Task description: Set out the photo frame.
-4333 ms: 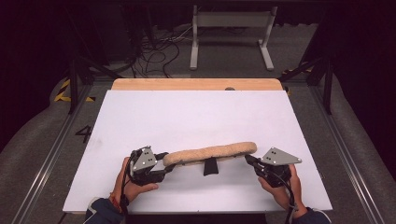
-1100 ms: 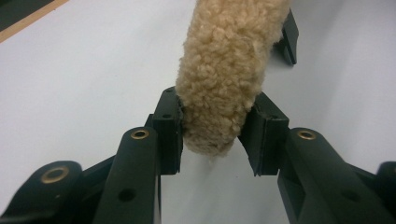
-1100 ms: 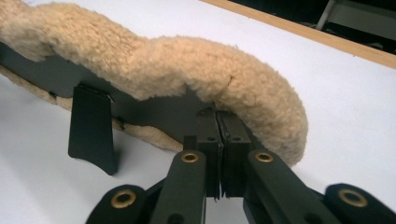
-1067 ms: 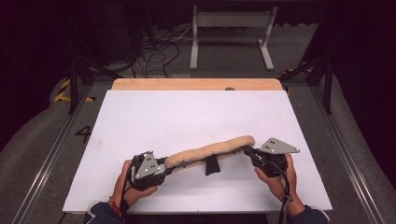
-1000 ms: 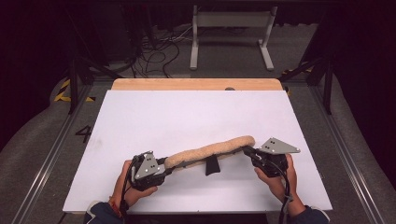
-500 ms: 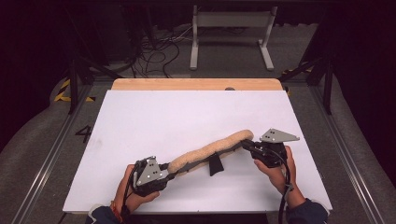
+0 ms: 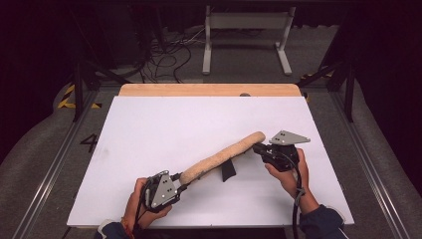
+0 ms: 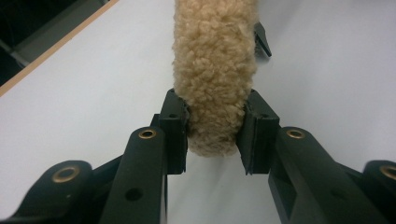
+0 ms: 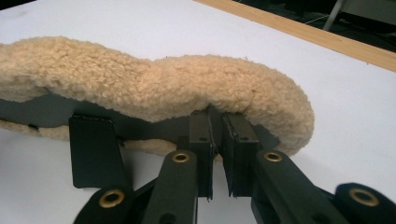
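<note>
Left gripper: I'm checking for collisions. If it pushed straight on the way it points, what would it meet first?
The fleece pad itself: the left gripper already clamps its near end, so it would just push along the pad's length.

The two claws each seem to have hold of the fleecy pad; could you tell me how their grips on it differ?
The left claw squeezes the fleecy pad's round, woolly end between wide-set jaws, which have just been closing on it. The right claw stands nearly shut, pinching the thin dark edge under the fleece at the other end. In the high view, the left claw sits nearer the person, the right claw farther up the white table. Both are gripping the same pad.
</note>
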Demonstrator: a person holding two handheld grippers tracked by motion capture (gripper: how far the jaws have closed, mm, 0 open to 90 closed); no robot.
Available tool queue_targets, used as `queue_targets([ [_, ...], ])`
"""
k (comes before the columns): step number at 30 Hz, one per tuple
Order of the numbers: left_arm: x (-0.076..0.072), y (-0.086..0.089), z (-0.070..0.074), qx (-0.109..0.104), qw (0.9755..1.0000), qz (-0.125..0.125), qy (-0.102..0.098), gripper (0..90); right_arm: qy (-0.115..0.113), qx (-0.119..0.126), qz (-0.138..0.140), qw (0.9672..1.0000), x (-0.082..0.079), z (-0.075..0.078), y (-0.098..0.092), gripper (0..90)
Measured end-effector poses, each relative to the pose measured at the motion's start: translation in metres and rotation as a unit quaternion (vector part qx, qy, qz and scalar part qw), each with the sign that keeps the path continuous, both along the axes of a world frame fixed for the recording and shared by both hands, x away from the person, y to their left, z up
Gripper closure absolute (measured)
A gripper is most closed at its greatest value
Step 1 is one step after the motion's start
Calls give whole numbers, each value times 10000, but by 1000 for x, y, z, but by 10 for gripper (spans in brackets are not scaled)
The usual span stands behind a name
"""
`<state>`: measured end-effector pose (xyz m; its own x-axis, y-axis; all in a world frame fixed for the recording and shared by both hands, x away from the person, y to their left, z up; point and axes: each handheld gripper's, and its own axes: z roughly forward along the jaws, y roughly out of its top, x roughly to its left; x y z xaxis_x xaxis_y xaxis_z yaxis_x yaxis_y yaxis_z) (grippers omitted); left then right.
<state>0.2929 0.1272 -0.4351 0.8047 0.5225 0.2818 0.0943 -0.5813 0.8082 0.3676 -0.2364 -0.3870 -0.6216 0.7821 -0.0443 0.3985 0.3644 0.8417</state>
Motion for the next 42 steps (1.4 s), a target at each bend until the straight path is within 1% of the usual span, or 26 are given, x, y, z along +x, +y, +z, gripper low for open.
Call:
queue_targets([
  [1, 0, 0, 0, 0, 10000, 0, 0, 671, 0, 0, 0, 10000, 0, 0, 0, 831],
  [3, 1, 0, -2, 22, 10000, 66, -44, 671, 17, -13, 11, 10000, 6, 1, 4, 830],
  [5, 0, 0, -3, -9, 10000, -11, -4, 669, -6, -68, -20, 10000, 12, 1, 9, 827],
  [7, -2, -2, -3, -47, 10000, -37, 34, 666, -12, -93, -34, 10000, 18, 2, 12, 825],
  [9, -2, -3, -3, -96, 9999, -105, 47, 663, 22, -59, -33, 10000, 22, 2, 13, 823],
  [11, -4, -4, -4, -138, 9997, -148, 108, 660, 55, -26, -30, 10000, 27, 2, 15, 821],
  [12, -5, -5, -4, -129, 9997, -188, 98, 658, 56, -18, -28, 10000, 29, 2, 15, 820],
  [15, -7, -8, -4, -118, 9996, -213, 106, 654, 51, 24, -41, 10000, 31, 2, 17, 820],
  [18, -11, -13, -4, -72, 9995, -313, 61, 654, 99, 126, -45, 9999, 34, 1, 16, 821],
  [20, -13, -16, -5, -63, 9994, -349, 63, 653, 103, 142, -43, 9998, 34, 0, 16, 822],
  [25, -17, -22, -5, -29, 9987, -513, 41, 652, 98, 99, -83, 9999, 36, 0, 18, 823],
  [26, -17, -23, -5, -15, 9983, -576, 39, 651, 100, 81, -103, 9999, 36, 0, 19, 824],
  [29, -19, -27, -5, -20, 9978, -661, 39, 651, 76, -9, -144, 9999, 37, 0, 22, 831],
  [31, -19, -29, -5, -26, 9974, -718, 62, 650, 116, 43, -44, 9999, 37, 0, 25, 854],
  [32, -19, -29, -5, -26, 9974, -718, 62, 649, 116, 43, -44, 9999, 37, 0, 25, 854],
  [33, -19, -29, -6, -35, 9972, -746, 76, 649, 98, -16, -23, 9999, 36, 0, 28, 862],
  [37, -19, -30, -6, -50, 9965, -825, 94, 648, 38, 15, 157, 9999, 32, 3, 35, 863],
  [38, -19, -31, -6, -84, 9961, -867, 111, 648, 38, 15, 157, 9999, 32, 3, 35, 863],
  [39, -19, -32, -6, -52, 9960, -886, 94, 649, 53, 107, 286, 9995, 30, 5, 37, 842],
  [40, -20, -34, -6, -40, 9958, -914, 71, 650, 39, 123, 344, 9993, 28, 7, 39, 843],
  [41, -20, -35, -6, -24, 9956, -937, 61, 650, -3, 103, 406, 9991, 27, 9, 42, 847],
  [42, -21, -37, -6, -22, 9956, -939, 72, 649, -46, -5, 483, 9988, 23, 15, 46, 858],
])
